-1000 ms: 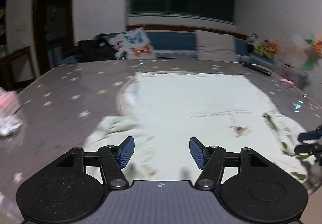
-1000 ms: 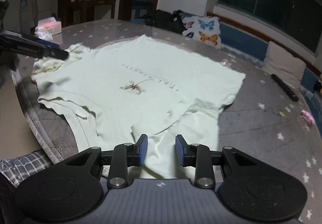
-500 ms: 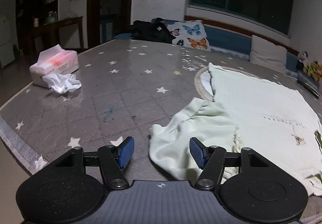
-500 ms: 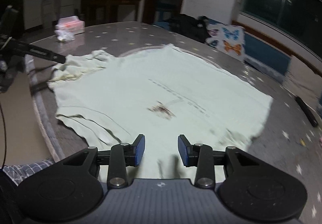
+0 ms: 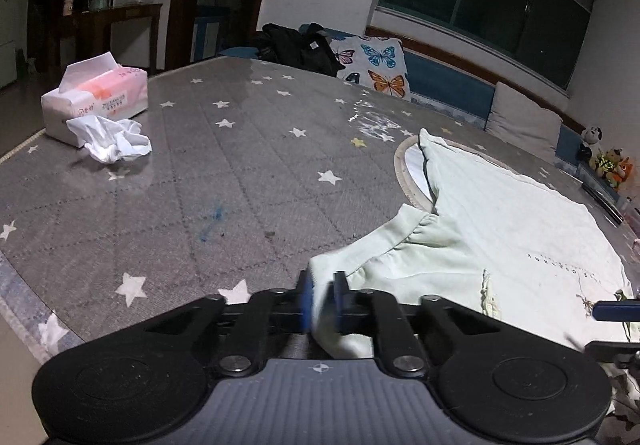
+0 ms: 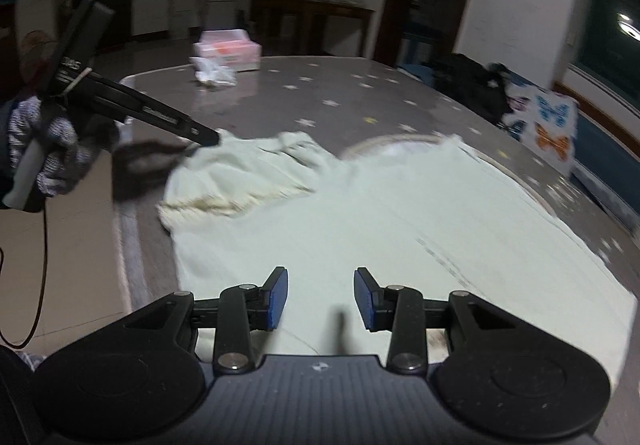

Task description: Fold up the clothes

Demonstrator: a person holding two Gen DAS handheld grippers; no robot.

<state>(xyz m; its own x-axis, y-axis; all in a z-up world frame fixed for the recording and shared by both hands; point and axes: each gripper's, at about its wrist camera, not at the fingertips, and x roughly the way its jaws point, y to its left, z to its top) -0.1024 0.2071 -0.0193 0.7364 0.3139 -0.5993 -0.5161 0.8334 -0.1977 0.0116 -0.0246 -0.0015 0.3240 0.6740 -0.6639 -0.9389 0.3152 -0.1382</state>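
A pale green T-shirt (image 5: 520, 229) lies spread face up on the grey star-patterned table (image 5: 200, 181). Its near sleeve (image 5: 396, 257) is bunched. My left gripper (image 5: 322, 295) is shut on the sleeve's edge. In the right wrist view the shirt (image 6: 400, 213) fills the middle, and the left gripper (image 6: 204, 137) shows at the sleeve (image 6: 248, 173) on the left. My right gripper (image 6: 320, 295) is open and empty, low over the shirt's lower part. Its blue tip shows in the left wrist view (image 5: 616, 311).
A tissue box (image 5: 96, 93) and a crumpled tissue (image 5: 112, 139) sit at the table's far left. A round mat (image 5: 408, 173) lies under the shirt's collar side. A butterfly cushion (image 5: 376, 65), dark clothes (image 5: 300, 47) and a bench stand behind the table.
My left gripper swung left to the sleeve and shut on its edge. My right gripper moved over the shirt's lower part, turned left and opened wider.
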